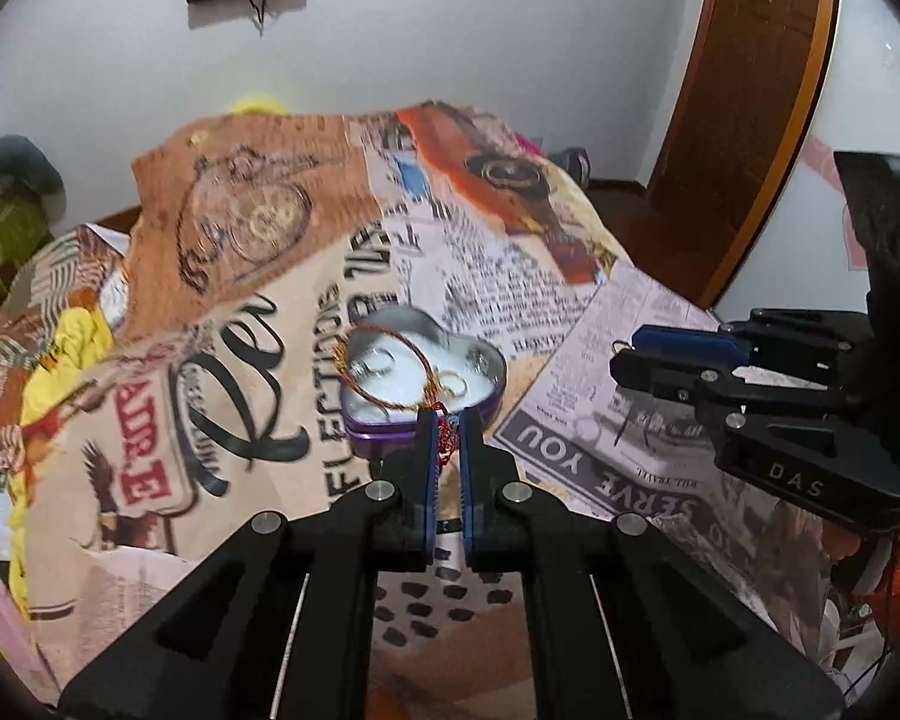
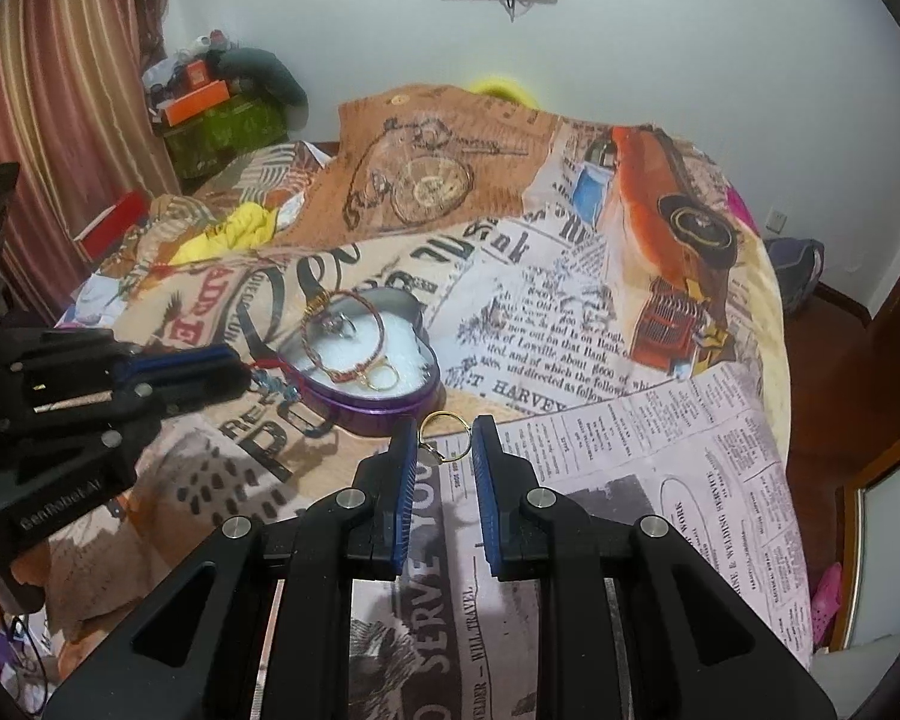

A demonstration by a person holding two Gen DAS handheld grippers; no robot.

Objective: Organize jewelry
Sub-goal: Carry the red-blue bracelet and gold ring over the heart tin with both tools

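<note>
Left gripper (image 1: 448, 420) pinched on red chain (image 1: 445, 438) at the heart tin (image 2: 373, 414) rim; right gripper (image 2: 445, 429) clamping gold ring (image 2: 442, 437) just beside it. Risks: snagging the tin's bangle (image 2: 343, 336), ring popping free.

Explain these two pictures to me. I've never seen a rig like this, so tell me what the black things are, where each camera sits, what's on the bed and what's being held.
No robot here: a person holds a hand-held gripper in each hand, each with two fingers and a wide-angle camera that looks forward along them. One picture comes from the left gripper, the other from the right gripper; each also shows the other gripper off to one side.

Below them is a bed cover printed like old newspapers. On it sits an open, purple heart-shaped tin with white padding, holding a copper-coloured bangle and some rings.

The left gripper's fingers are shut on a thin red chain with small bluish charms on it. The right gripper's fingers are shut on a gold ring, just in front of the tin.
</note>
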